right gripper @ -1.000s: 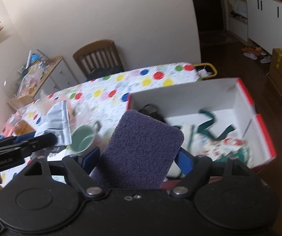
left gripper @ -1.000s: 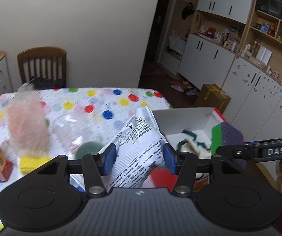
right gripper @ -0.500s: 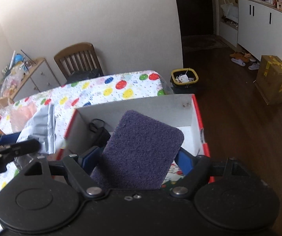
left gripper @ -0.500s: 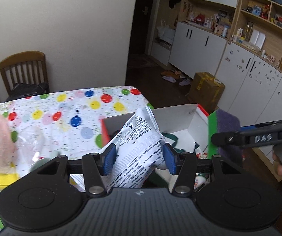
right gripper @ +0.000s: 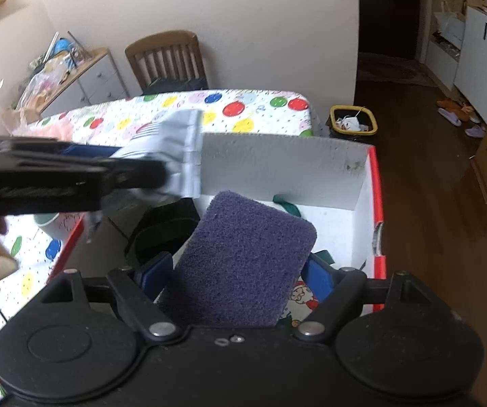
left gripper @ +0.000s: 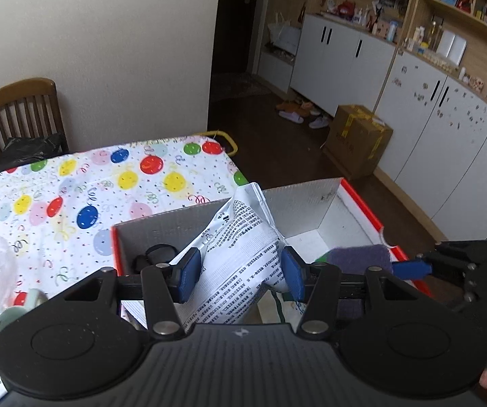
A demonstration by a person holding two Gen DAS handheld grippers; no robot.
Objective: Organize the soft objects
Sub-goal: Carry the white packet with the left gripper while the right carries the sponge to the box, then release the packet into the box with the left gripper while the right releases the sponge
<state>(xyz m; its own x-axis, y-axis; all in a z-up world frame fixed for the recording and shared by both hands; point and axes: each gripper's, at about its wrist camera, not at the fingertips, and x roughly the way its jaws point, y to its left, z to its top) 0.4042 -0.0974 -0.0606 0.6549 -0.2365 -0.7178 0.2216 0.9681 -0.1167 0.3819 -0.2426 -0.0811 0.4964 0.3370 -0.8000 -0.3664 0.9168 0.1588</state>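
Left tongs (left gripper: pixel 240 276) pinch the packet (left gripper: pixel 233 271), right tongs (right gripper: pixel 235 276) clamp the sponge (right gripper: pixel 243 261); lower both into the box (right gripper: pixel 367 183) toward twelve o'clock, then release.

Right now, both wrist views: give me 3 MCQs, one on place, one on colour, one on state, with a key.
1. Where is the white printed pouch?
A. flat on the tablecloth
B. held above the open box
C. on the chair

2. What colour is the scrub face of the sponge?
A. purple
B. yellow
C. orange

3. What is the state of the right tool?
A. open and empty
B. out of view
C. shut on the sponge

Key:
1 B: the left tool clamps the pouch over the red-edged box.
2 A: the pad facing the right wrist camera is purple.
3 C: both blue pads press the sponge's sides.
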